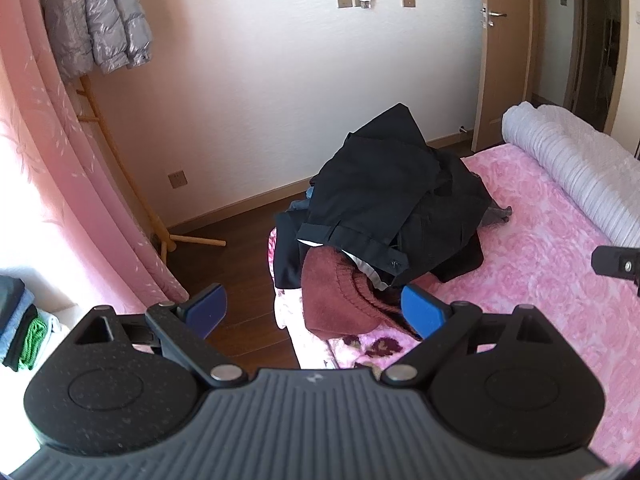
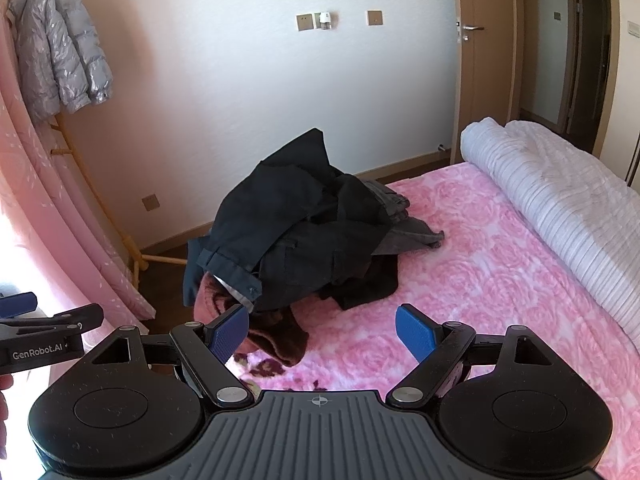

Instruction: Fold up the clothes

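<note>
A heap of dark clothes [image 1: 392,204] lies at the corner of a bed with a pink rose-patterned blanket [image 1: 540,300]. Black trousers with belt loops top the heap, and a maroon knit garment [image 1: 340,300] sticks out at its near side. A grey garment [image 2: 408,224] shows at the far side. My left gripper [image 1: 316,310] is open and empty, hovering above the maroon garment. My right gripper [image 2: 324,332] is open and empty, above the blanket [image 2: 480,280] just in front of the heap [image 2: 296,232]. The left gripper's side shows at the left edge of the right wrist view.
A rolled white quilt [image 2: 552,208] lies along the bed's right side. A wooden coat rack [image 1: 120,168] with a silver puffer jacket [image 1: 92,16] stands by the pink curtain [image 1: 48,184]. Folded clothes [image 1: 20,324] are stacked at far left. A door [image 2: 480,60] stands beyond the bed.
</note>
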Available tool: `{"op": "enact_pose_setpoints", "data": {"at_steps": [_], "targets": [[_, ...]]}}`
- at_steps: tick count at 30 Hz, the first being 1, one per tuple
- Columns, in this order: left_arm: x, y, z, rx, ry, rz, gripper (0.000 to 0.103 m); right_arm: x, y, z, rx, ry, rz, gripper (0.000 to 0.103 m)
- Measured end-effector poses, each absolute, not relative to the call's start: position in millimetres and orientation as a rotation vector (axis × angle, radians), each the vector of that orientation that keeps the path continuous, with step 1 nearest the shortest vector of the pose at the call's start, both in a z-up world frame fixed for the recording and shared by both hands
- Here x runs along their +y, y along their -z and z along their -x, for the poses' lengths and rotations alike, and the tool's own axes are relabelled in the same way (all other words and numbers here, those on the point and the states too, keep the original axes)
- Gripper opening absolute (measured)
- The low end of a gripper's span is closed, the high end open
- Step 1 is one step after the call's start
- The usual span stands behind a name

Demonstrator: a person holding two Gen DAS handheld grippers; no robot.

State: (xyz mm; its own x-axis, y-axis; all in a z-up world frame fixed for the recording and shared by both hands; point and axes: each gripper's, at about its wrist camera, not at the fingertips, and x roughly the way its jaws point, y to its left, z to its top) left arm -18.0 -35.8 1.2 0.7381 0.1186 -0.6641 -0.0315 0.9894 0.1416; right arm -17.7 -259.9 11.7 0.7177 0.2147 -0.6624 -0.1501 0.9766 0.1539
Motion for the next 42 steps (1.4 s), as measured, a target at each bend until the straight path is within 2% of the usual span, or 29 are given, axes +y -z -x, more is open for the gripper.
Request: {"op": "enact_pose_setpoints", "data": {"at_steps": [11,20,21,24,26,33,42], "targets": [[-17,17,-16,0.745,-0.026,-0.117,0.093,-257,-4,5,0.751,-0.184,-0.104,0.084],[32,85,-144,0.788,0.15,-0.124,0.093,-229,40,-78,0.783,-0.155,-0.089,0.084],[35,94,-160,0.794,0.173,-0.132,0.092,-224,47,-89,0.793,-0.152,-0.091,0.083],[38,124,-207,0.814,0.255,-0.173,0.089,-207,74,-125,0.831,-0.147,-0.088,0.073],[33,137,-229,0.819,0.321,-0.203,0.087,-200,93,-148,0.864,-0.137,-0.107,0.071],[18,182,-302,0.844,0.467,-0.329,0.085,-209,155,-207,0.953,-0.056,-0.284,0.07],[40,221,-373,0.932,0.562,-0.222,0.092,-235,213,-249,0.977,-0.002,-0.632,0.07]]}}
